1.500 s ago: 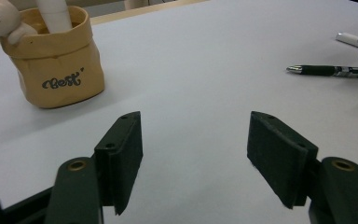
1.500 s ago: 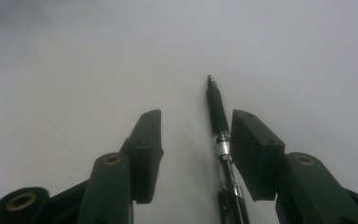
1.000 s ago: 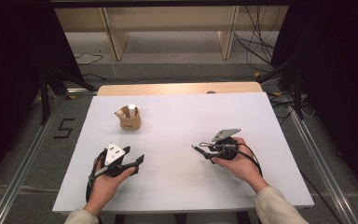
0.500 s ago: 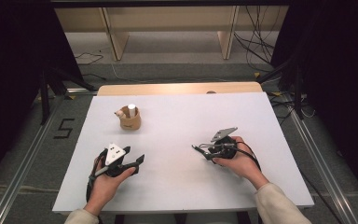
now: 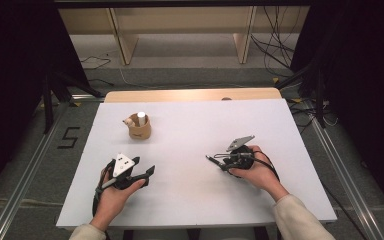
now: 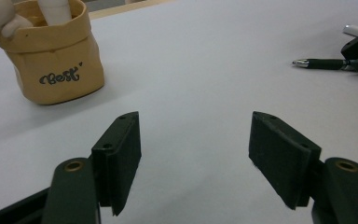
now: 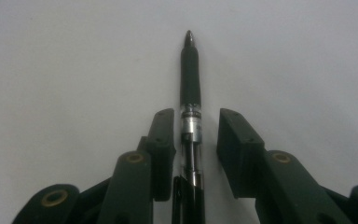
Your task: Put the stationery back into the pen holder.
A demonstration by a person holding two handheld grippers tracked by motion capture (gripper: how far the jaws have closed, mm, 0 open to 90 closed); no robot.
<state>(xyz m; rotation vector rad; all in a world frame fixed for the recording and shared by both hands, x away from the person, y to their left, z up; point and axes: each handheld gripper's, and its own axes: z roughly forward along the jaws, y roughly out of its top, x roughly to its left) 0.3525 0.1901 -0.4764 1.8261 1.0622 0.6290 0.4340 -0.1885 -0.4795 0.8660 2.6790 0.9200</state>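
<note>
The right gripper (image 7: 189, 135) has just been closing around a pen (image 7: 189, 79), its pads not yet pressing it. The left gripper (image 6: 193, 154) rests released, near a pouch (image 6: 56, 60) at far left.

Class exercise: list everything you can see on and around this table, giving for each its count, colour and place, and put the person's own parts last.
table: one, white top with a wooden far edge, centre of the high view.
paper bag: one, tan, printed "Best", upright on the far left part of the table.
white items in the bag: a cylinder and a small figure, poking out of its top.
pen: one, black with a clear barrel, lying on the table between the right gripper's jaws.
shelf unit: one, light wood, on the floor beyond the table.
left gripper: one, black, jaws open, near left.
right gripper: one, black, jaws just closing around the pen, a gap at the right pad.
</note>
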